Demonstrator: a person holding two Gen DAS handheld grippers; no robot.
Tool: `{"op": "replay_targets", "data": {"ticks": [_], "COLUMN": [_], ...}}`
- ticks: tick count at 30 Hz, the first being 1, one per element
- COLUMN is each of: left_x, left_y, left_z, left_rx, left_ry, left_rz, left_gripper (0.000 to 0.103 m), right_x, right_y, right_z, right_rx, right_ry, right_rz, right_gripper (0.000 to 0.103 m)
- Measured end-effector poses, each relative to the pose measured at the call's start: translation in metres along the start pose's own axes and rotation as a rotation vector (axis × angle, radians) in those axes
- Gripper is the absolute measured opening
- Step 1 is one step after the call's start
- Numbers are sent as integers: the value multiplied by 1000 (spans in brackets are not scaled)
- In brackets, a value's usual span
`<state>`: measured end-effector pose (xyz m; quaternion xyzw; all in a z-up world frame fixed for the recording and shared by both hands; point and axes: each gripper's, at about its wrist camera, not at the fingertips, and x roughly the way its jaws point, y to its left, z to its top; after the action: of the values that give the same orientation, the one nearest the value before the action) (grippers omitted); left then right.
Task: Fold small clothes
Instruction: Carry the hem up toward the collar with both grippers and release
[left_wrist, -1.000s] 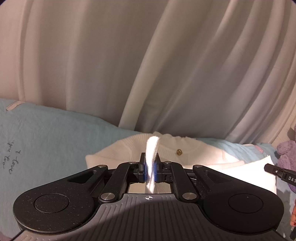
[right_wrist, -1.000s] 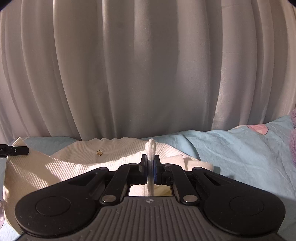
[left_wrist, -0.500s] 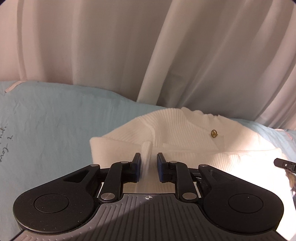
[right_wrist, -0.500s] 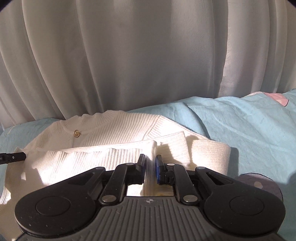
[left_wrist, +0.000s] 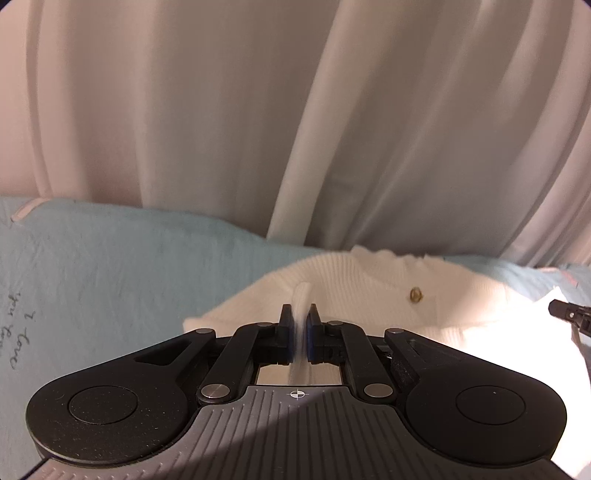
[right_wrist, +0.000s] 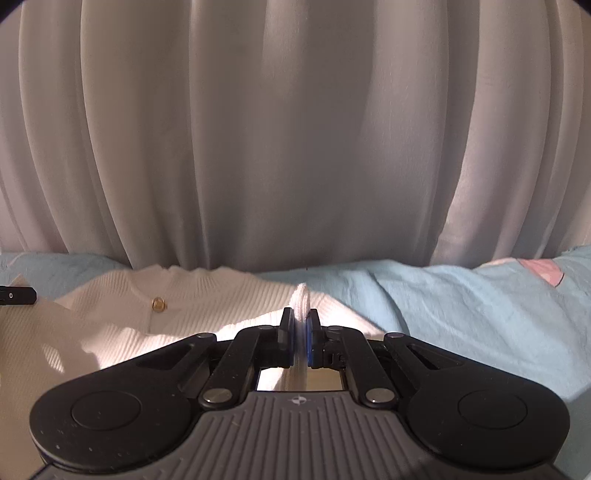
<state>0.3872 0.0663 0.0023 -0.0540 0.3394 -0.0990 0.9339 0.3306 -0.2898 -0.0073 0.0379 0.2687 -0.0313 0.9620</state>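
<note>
A white ribbed knit cardigan (left_wrist: 369, 284) with a gold button (left_wrist: 416, 294) lies on a light blue bedsheet (left_wrist: 129, 266). My left gripper (left_wrist: 300, 310) sits at the cardigan's left edge; its jaws are closing, and the pads pinch an upright fold of the white knit. In the right wrist view the same cardigan (right_wrist: 207, 295) and its button (right_wrist: 158, 304) appear. There my right gripper (right_wrist: 300, 314) is at the garment's right edge, jaws closing and pressed on another fold of knit. Each view catches the other gripper's black tip at its border.
White pleated curtains (left_wrist: 258, 110) hang close behind the bed. The blue sheet (right_wrist: 461, 302) stretches to the right, with a pink patch (right_wrist: 541, 269) at the far right. Handwriting marks the sheet (left_wrist: 18, 332) on the left.
Half a second ago both pairs of jaws stood slightly apart around the knit; now both are pressed together on a fold. Both grippers have shifted and the cardigan sits lower in view.
</note>
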Motion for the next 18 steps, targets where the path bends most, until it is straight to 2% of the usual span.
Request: {"op": "replay_targets", "data": {"ticks": [7, 11, 13, 15, 16, 17, 18], "left_x": [17, 40, 55, 68, 69, 66, 62], "left_y": [-7, -12, -13, -11, -10, -7, -5], "left_z": [45, 55, 53, 48, 45, 41, 37], "left_rx": [12, 0, -13, -20, -22, -28, -26], "left_ry": [-103, -144, -128, -102, -95, -97, -100], "left_rz": [87, 137, 160, 189, 204, 210, 186], "left_gripper": [8, 8, 9, 16, 17, 23, 36], "right_x": [36, 57, 63, 61, 54, 48, 39], "right_y": [9, 9, 7, 3, 1, -1, -4], "right_z": [37, 34, 28, 23, 20, 16, 10], "right_rx": [16, 54, 79, 104, 114, 120, 125], "right_ry": [-58, -58, -33, -11, -7, 1, 18], "right_rz": [-92, -139, -131, -114, -96, -74, -45], "right_gripper": [5, 5, 6, 7, 12, 20, 25]}}
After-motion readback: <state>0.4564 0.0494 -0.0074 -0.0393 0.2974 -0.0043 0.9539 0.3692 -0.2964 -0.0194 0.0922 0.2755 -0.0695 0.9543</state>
